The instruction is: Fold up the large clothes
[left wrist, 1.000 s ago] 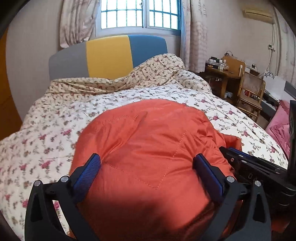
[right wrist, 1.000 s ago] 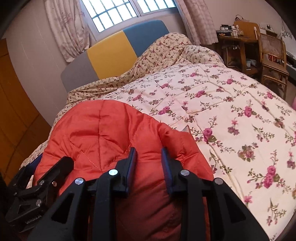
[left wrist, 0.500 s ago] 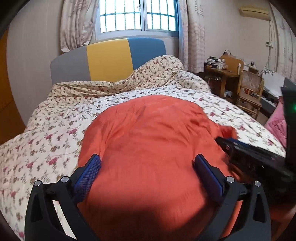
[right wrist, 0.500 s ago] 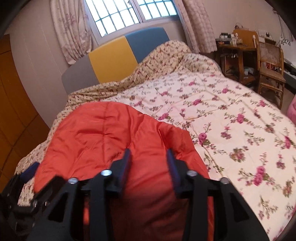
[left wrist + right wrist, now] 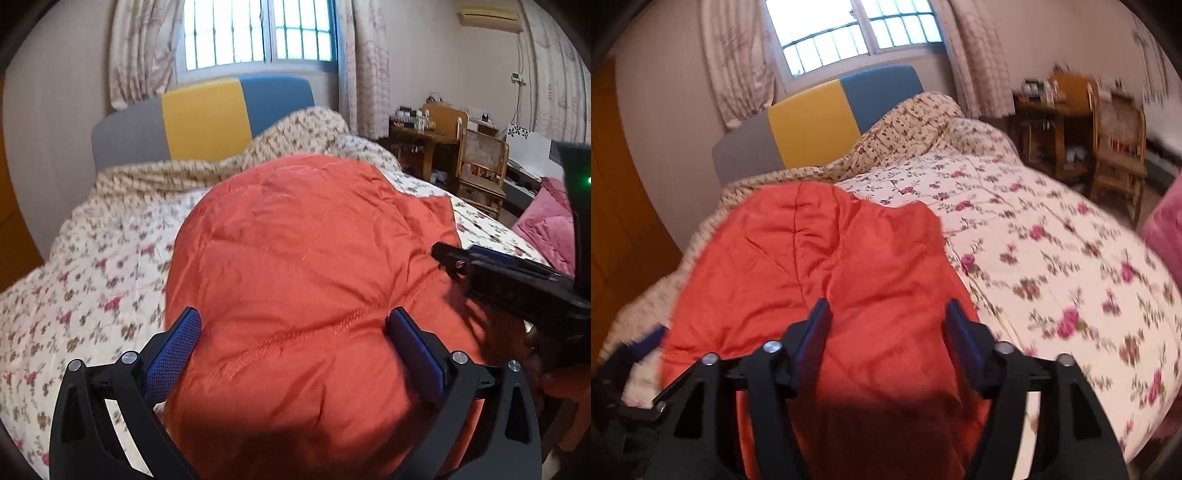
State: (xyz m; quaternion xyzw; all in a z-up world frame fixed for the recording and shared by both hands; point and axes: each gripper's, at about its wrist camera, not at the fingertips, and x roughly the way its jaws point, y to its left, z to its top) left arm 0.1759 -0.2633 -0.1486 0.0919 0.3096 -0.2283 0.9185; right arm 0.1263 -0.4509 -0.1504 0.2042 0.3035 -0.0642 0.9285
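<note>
lower left of the left wrist frame: left gripper [image 5: 293,332] has its jaws spread wide, blue pads [image 5: 173,349] either side of the orange quilted jacket [image 5: 303,258], not pinching it. fabric bulges up between the fingers; whether the pads touch it at the sides i cannot tell.

centre of both frames: the jacket sits bunched on the near part of the floral bedspread [image 5: 1052,236], heaped rather than flat. judging by that, the fold is under way, not finished.

right of the left wrist frame: right gripper [image 5: 476,258] comes in from the edge, at the jacket's right side. in its own view the right gripper [image 5: 886,325] is also spread apart, jacket running between the fingers, nothing clamped.

to do this step well: pick a seam or hem, not the puffy middle. padding is slick and will squeeze out of a shallow bite. close both sides at matching height before lifting so the fold line stays straight. keep the bedspread out of the jaws, it lies right under the edge.

upper right: chair [image 5: 1119,147] and desk, well apart, no issue.
</note>
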